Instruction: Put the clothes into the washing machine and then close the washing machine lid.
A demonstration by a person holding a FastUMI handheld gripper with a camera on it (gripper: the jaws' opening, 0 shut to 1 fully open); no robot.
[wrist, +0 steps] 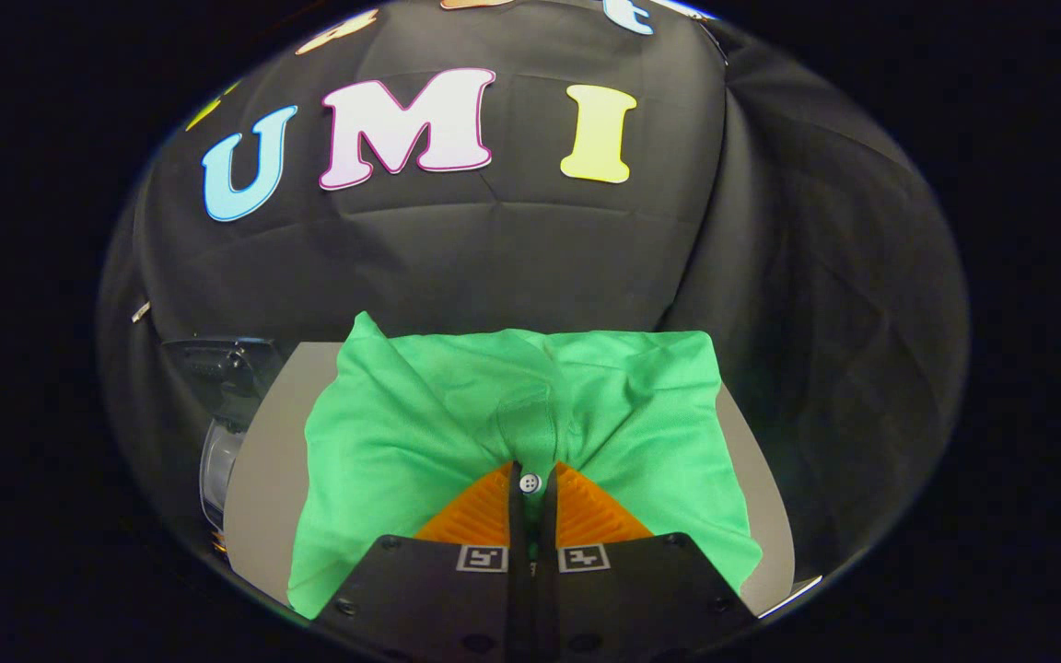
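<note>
A green garment (420,433) hangs bunched from my gripper (530,479), lifted above a beige table top (263,479). Both fingers are pressed together on a fold of the cloth at its placket, where a small white button (530,482) shows between the fingertips. The fabric spreads out ahead and to both sides of the fingers and hides most of the table. To the left of the table, lower down, part of the washing machine (222,424) shows, with a dark upper part and a pale rounded body.
The black booth cloth rises behind the table and wraps round the right side. The table's right edge (788,594) shows beside the garment.
</note>
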